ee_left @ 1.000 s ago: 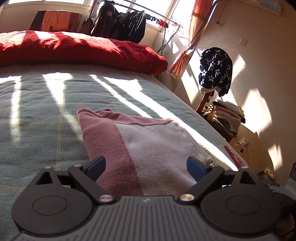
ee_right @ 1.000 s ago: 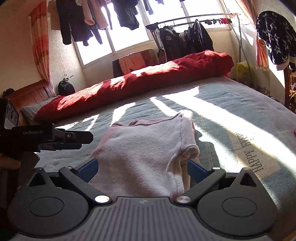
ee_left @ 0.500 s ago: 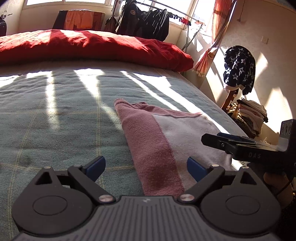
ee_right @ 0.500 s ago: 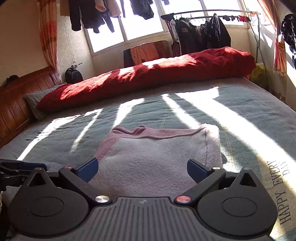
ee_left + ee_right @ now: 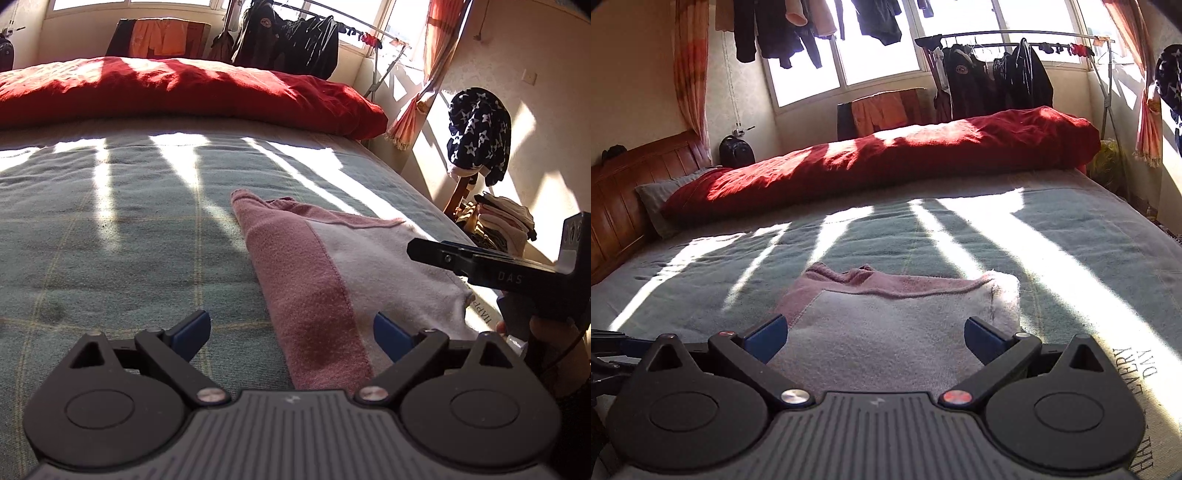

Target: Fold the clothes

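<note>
Both of my grippers have pulled back off the garment since a second ago, when a raised fold of it stood between the right fingers; now it lies flat and free.

Biggest thing out there is the bed (image 5: 1071, 258), grey-green cover striped with sunlight, filling both views. At twelve o'clock across its far side runs the long red duvet (image 5: 886, 162), rolled up from the wooden headboard (image 5: 617, 192) at nine o'clock over toward the clothes rack (image 5: 997, 74) at one o'clock.

Next down, the pink garment (image 5: 886, 325) sits on the cover near the close edge of the bed, folded into a rough rectangle, a darker rose band along its far and left edges and a paler panel on top. From the left wrist it runs from twelve o'clock down to five (image 5: 332, 266).

My left gripper (image 5: 291, 332) hangs low over the near end of the garment, blue fingers (image 5: 190, 328) spread wide, gripping nothing. My right gripper (image 5: 873, 334) is likewise spread wide over the pale panel, with cloth showing between the fingers but none pinched. From the left wrist I see the right gripper's black body at three o'clock, with my hand (image 5: 546, 332) around its handle.

A star-print garment (image 5: 480, 129) hangs at two o'clock by the wall.
</note>
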Action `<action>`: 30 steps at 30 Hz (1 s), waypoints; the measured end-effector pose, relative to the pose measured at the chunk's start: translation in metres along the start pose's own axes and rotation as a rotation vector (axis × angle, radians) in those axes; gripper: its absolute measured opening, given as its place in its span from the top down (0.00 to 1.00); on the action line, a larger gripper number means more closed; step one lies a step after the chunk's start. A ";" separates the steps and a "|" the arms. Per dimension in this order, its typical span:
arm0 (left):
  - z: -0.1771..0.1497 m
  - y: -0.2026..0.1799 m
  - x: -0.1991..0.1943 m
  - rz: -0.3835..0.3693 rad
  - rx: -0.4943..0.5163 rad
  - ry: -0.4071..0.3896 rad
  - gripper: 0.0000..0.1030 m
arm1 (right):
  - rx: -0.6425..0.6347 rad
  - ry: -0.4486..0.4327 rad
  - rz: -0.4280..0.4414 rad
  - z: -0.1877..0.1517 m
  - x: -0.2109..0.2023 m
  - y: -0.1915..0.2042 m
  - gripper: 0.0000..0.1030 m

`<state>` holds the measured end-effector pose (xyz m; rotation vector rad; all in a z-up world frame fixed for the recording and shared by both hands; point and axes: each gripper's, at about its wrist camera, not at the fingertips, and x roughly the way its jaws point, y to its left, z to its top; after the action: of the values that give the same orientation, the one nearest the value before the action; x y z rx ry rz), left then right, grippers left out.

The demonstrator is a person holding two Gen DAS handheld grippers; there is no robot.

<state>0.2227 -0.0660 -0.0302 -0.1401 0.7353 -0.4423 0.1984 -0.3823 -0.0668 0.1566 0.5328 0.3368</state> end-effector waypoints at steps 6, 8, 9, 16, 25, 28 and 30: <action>-0.002 -0.002 -0.009 -0.004 0.009 -0.002 0.08 | 0.081 0.053 -0.001 -0.008 0.012 -0.022 0.00; -0.002 -0.003 -0.010 0.001 0.017 -0.004 0.08 | 0.070 0.031 -0.007 -0.004 0.001 -0.016 0.00; -0.001 -0.004 -0.010 0.001 0.017 -0.005 0.08 | 0.066 0.011 0.005 -0.001 -0.004 -0.015 0.00; -0.002 -0.010 -0.009 -0.028 0.027 0.002 0.08 | 0.079 0.122 -0.031 -0.001 0.019 -0.028 0.00; 0.037 -0.008 0.008 -0.184 0.012 -0.035 0.08 | 0.171 0.005 0.019 -0.017 -0.044 -0.025 0.00; 0.076 -0.003 0.035 -0.314 -0.071 -0.050 0.08 | 0.164 -0.028 0.029 -0.016 -0.059 -0.021 0.00; 0.098 0.000 0.054 -0.301 -0.140 -0.053 0.08 | 0.147 -0.045 0.052 -0.012 -0.060 -0.021 0.00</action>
<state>0.3239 -0.0919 0.0085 -0.3956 0.6950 -0.6707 0.1493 -0.4227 -0.0535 0.3198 0.5101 0.3437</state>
